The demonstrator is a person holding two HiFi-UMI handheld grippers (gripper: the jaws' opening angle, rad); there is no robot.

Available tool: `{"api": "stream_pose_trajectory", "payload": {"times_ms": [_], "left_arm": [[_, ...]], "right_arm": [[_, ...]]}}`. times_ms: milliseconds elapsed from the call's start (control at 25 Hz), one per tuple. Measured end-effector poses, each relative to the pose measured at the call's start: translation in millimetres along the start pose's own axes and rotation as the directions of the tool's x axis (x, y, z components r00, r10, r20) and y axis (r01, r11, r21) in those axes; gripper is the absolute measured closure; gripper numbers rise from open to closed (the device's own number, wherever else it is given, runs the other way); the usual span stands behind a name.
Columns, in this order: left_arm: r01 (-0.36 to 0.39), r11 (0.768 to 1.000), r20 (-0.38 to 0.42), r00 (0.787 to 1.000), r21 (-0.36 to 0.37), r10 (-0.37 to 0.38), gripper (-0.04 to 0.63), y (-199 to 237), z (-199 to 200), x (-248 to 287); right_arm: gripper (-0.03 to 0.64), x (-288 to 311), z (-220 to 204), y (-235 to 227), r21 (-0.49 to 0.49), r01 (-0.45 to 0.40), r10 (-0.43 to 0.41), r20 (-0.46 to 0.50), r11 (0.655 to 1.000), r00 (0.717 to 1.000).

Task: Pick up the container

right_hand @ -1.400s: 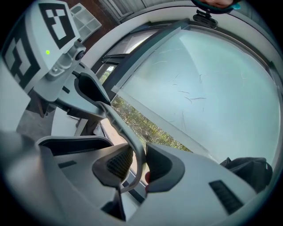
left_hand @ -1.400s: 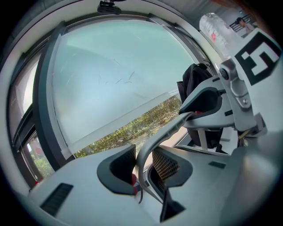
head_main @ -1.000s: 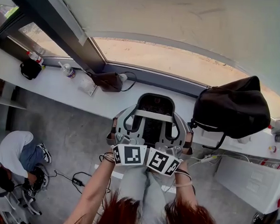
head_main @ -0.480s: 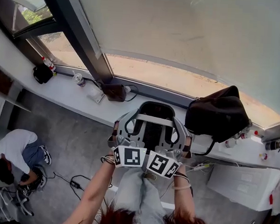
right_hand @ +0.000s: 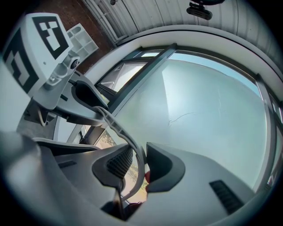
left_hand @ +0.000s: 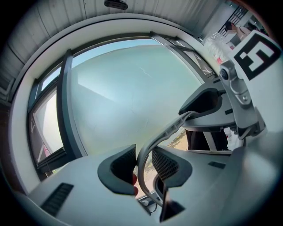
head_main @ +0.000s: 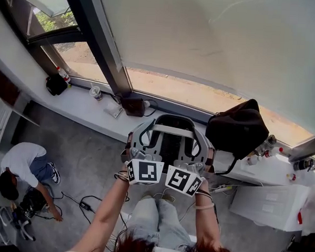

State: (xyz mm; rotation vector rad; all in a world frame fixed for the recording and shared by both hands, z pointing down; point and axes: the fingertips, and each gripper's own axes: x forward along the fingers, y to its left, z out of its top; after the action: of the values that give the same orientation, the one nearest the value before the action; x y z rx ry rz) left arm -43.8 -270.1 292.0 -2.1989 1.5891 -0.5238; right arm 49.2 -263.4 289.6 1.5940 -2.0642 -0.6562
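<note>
Container: grey plastic container (head_main: 170, 142) with a dark inside and a looped grey handle at each side, held up in the air in front of the person, resting on no surface.
Position: in the head view it sits over the edge of the white window ledge (head_main: 85, 106), with the person's jeans-clad legs (head_main: 158, 217) below it.
Left gripper: the left gripper (left_hand: 143, 165) is clenched on the container's left handle loop (left_hand: 177, 126); the thin grey bar runs between its two dark ribbed pads, which press on it from both sides.
Right gripper: the right gripper (right_hand: 139, 165) is clamped the same way on the right handle loop (right_hand: 112, 123), the bar pinched between its pads.
Ledge: a black fabric bag (head_main: 239, 127) lies on the ledge to the right of the container; a small black pouch (head_main: 55, 84), a red-capped bottle (head_main: 64, 75) and a small cup (head_main: 96, 91) stand well to the left.
Window: a large pale pane (head_main: 204, 41) with a dark frame post (head_main: 96, 35) fills the top.
Floor: a second person in a white top (head_main: 21, 166) crouches on the grey floor (head_main: 82, 156) at lower left.
</note>
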Motion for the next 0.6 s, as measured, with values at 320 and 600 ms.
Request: {"api": "stream_pose_trajectory", "payload": {"times_ms": [320,600], "left_arm": [[-0.001,1.0,0.002,1.0,-0.002,0.001,0.474,23.1,24.4,-35.1],[0.012,1.0,0.038,0.999,0.017,-0.013,0.474,44.9,48.2,-69.9]], "right_arm": [[0.509,-26.9,42.7,-3.5,-0.007,0.005,-0.005,0.012,1.0,1.0],[0.511,-56.5,81.1,-4.2,0.011,0.041,-0.041,0.01,0.999,0.999]]}}
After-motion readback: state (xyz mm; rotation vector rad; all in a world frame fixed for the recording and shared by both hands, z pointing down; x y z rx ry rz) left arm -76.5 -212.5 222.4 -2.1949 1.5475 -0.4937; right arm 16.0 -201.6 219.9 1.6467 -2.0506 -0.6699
